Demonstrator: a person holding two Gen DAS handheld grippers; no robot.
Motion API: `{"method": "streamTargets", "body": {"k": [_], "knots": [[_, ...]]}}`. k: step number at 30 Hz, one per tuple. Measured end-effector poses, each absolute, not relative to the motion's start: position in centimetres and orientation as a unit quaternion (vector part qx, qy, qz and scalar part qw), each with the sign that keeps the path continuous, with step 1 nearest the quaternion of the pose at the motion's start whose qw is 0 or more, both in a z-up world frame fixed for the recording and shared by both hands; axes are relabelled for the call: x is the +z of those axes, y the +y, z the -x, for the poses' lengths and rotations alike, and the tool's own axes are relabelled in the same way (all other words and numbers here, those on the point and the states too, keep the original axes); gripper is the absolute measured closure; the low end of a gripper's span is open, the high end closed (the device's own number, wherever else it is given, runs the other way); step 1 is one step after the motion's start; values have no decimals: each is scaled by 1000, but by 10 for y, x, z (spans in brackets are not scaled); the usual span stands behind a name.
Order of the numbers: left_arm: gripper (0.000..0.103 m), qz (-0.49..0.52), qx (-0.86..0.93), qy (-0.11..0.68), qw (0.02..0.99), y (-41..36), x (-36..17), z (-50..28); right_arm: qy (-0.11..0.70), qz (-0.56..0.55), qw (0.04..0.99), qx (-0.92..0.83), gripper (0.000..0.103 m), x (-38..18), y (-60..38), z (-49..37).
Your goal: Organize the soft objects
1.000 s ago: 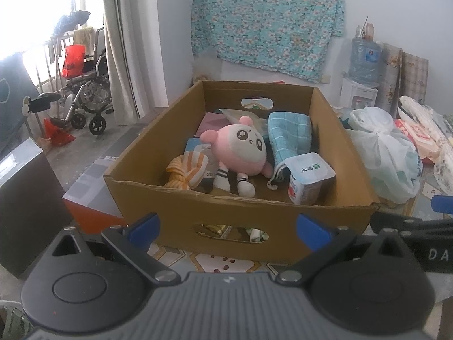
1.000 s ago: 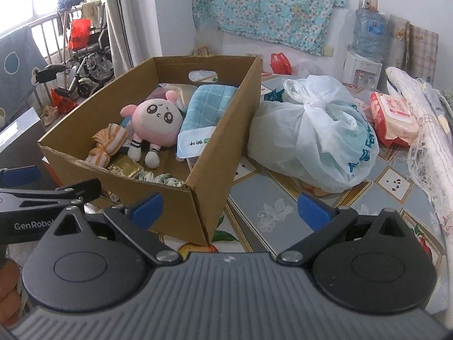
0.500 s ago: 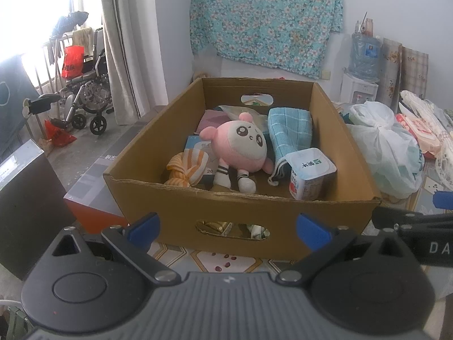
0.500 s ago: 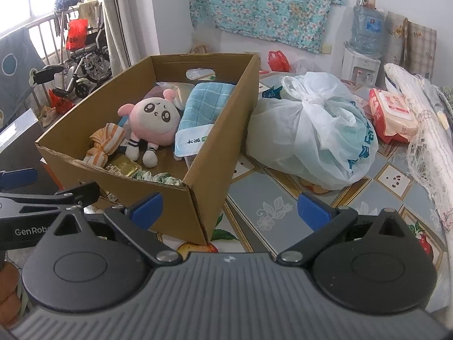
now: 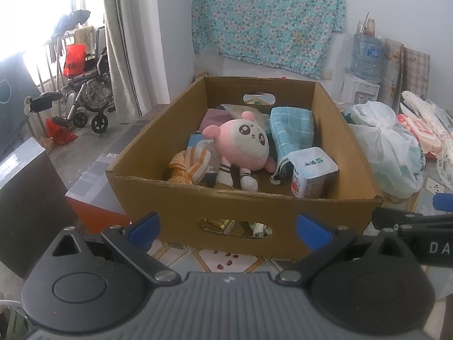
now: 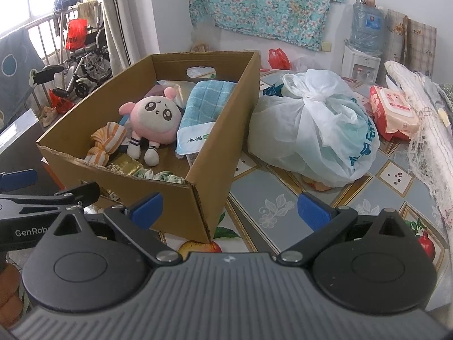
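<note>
- You face a cluttered room; a cardboard box [image 5: 243, 206] sits on the patterned tabletop [image 6: 271, 198].
- Your left gripper [image 5: 228, 225] is spread wide and empty; so is your right gripper [image 6: 229, 205].
- The pink plush toy [image 5: 243, 147] lies in the box, straight ahead of your left gripper, which looks nearer; legs point toward you.

— Matt brown cardboard box [image 5: 181, 212], edge torn rough. Inside?
— Fuzzy plush doll [image 5: 245, 147], woven blue cloth towel [image 5: 291, 127], glossy plastic-wrapped tissue pack [image 5: 312, 172].
— Beside it?
— Thin crinkled plastic bag [image 6: 317, 130] on a smooth, shiny tablecloth [image 6: 269, 198].
</note>
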State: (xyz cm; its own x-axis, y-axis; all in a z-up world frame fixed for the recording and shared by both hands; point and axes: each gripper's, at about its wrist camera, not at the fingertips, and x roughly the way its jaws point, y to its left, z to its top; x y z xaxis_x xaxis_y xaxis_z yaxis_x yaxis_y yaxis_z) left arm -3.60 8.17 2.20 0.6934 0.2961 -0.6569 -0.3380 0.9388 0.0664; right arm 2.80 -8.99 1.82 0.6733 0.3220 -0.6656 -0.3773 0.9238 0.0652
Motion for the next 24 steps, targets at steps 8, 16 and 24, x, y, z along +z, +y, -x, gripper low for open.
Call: {"method": "streamTargets", "body": {"k": [8,16,24], "knots": [[0,35,173,355,918,83,22,37,359,37,913,192,1,18,-89,-29],[0,35,173,359,916,81,19,34,365,36,911,191,1,16,-90,-31],[0,34,174,362,915,81,17,34,367,38,909,192,1,14,-90,-33]]}}
